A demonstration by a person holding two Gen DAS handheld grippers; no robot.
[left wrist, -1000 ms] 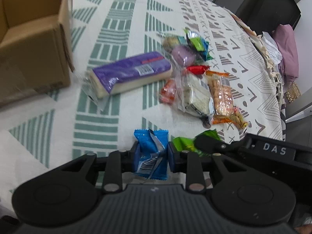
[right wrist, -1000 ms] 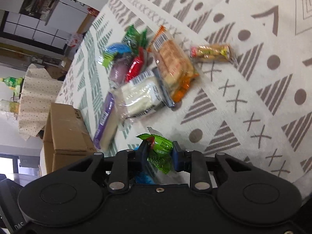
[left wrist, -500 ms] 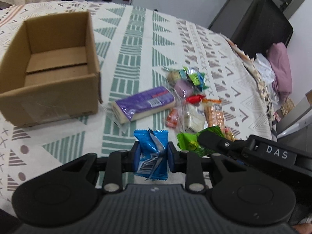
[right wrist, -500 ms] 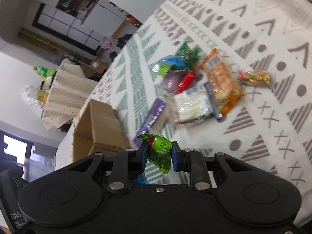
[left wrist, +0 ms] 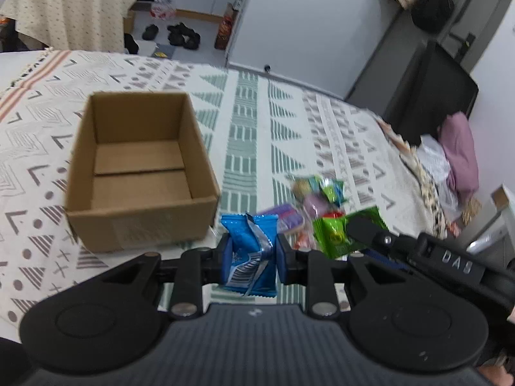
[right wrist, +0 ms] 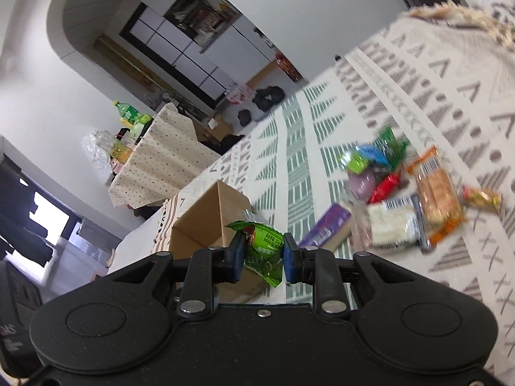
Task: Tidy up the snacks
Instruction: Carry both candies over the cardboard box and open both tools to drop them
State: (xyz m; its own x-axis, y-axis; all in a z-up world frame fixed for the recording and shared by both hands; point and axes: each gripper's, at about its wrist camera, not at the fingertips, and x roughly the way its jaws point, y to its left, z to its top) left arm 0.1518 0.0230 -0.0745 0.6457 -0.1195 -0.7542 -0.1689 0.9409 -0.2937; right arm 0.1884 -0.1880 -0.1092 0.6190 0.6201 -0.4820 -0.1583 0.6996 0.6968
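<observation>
Left wrist view shows the left gripper with its jaws clamped on a blue snack packet, the open cardboard box just beyond on the patterned worktop. Right gripper pinches a green snack packet; the remaining snacks lie heaped right of the box.

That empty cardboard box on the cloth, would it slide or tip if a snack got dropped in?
The cardboard box looks empty and thin-walled, so probably light and easily nudged. Its broad, flat base on the tablecloth suggests it would slide rather than tip.
</observation>
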